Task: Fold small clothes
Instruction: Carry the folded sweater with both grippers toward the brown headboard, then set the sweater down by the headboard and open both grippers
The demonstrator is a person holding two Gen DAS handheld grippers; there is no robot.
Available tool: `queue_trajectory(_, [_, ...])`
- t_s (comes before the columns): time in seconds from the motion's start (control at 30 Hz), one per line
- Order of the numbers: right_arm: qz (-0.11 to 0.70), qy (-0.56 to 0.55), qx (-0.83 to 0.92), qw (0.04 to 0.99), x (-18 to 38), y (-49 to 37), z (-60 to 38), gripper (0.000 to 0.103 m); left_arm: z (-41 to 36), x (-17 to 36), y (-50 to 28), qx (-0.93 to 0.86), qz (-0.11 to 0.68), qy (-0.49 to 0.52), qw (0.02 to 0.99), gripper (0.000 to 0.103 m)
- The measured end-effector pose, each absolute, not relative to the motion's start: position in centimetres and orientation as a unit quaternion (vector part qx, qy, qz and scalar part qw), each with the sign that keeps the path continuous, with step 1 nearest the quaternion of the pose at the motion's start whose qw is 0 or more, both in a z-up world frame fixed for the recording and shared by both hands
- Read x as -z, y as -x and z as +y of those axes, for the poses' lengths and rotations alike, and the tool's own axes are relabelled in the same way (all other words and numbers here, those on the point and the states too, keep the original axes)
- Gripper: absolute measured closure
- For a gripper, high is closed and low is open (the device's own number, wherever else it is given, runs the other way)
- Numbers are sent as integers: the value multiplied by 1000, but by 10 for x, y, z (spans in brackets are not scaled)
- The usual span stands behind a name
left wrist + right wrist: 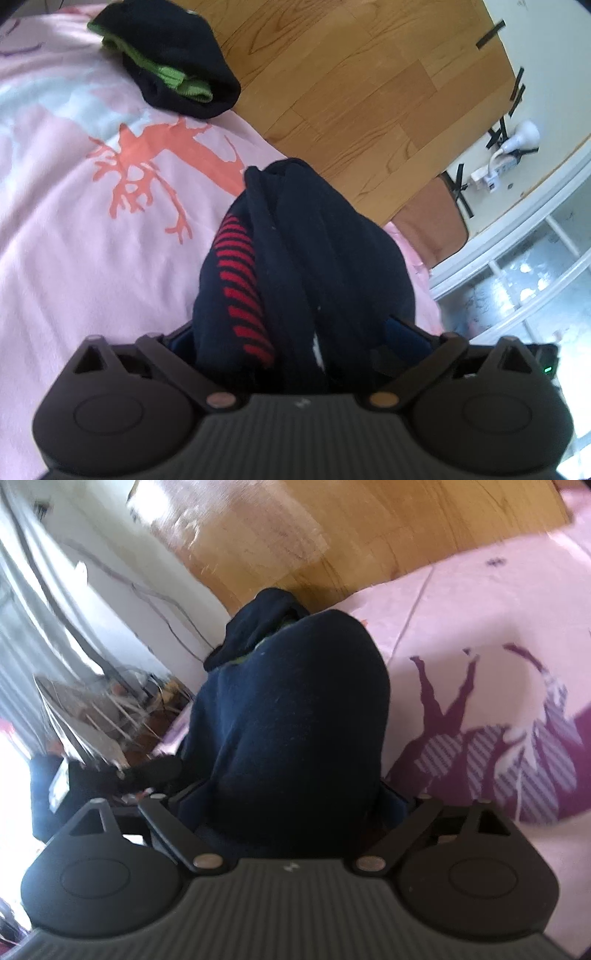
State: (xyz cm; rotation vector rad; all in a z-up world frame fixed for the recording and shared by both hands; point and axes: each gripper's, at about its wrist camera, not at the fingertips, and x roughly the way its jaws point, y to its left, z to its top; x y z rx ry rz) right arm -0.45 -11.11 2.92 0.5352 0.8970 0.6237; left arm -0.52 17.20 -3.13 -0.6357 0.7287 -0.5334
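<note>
— Near the edge of the pink printed bedsheet (66, 258), where it meets the wooden plank floor (351, 85), what is the left gripper (295, 332) carrying?

— A dark navy knitted sock with red stripes (295, 251), bunched and draped between its wide-spread jaws. The cloth is hiding the fingers, so I cannot tell whether the pads are pressing on it or it is merely lying across them.

— And the right gripper (291, 801)?

— It is sitting under a mound of dark navy knitted cloth (291, 720), with a thin trace of green showing at the top fold. Again the jaws are standing wide and the fingers are buried — grip or no grip, I cannot tell.

— Which step is going on?

— Judging by the lifted bundles, one small garment is being handled mid-fold, while a black and green rolled bundle (166, 59) is already lying at the far edge of the sheet, apart from both grippers.

— What is the next move asking for?

— Probably lowering the cloth onto a bare part of the sheet, flattening it, and keeping it clear of the edge so it is not sliding to the floor.
</note>
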Motion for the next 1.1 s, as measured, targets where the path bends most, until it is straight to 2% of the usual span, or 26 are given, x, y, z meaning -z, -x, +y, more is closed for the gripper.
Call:
queue_trajectory(0.03, [421,-234,-290,827,-31,4,-107,22,169,31,5,243,347,292,858,25])
queue_trajectory(0.07, [418,-222,-293,831,-33,4,-104,30,167,29,4,233,351,287,860,30])
queue_trajectory(0.1, [414,-219,-296,833,-36,3,-104,37,164,28,0,231,359,290,857,32])
queue_trajectory(0.2, [386,-182,-307,851,-50,2,-105,44,141,12,-18,241,373,275,852,33])
queue_trajectory(0.33, [320,-116,-281,897,-68,-3,-128,44,72,-24,-59,277,363,201,867,37])
queue_trajectory(0.53, [264,-107,-172,943,-78,-46,-245,44,-88,-58,-154,360,350,119,856,38])
queue_trajectory(0.73, [254,-128,-42,958,-54,-115,-367,44,-241,-48,-247,385,351,71,851,41])
queue_trajectory(0.8, [262,-127,-11,957,-40,-146,-395,44,-269,-33,-272,366,361,69,855,45])
queue_trajectory(0.87, [287,-117,18,951,-17,-174,-419,42,-276,-12,-284,354,383,81,849,44])
queue_trajectory(0.9, [294,-124,37,947,-5,-182,-426,39,-273,-6,-282,358,376,87,850,39])
queue_trajectory(0.97, [290,-200,64,934,19,-181,-446,21,-264,0,-267,362,348,78,861,35])
queue_trajectory(1.0, [297,-221,58,927,15,-181,-450,21,-258,-1,-260,356,338,71,869,34])
queue_trajectory(1.03, [280,-220,54,933,10,-176,-451,19,-251,-3,-250,353,325,67,875,34])
queue_trajectory(1.07, [260,-196,70,943,7,-170,-450,11,-242,-5,-239,352,314,67,879,34])
queue_trajectory(1.1, [252,-166,91,949,5,-168,-446,12,-234,-8,-227,342,305,69,886,32])
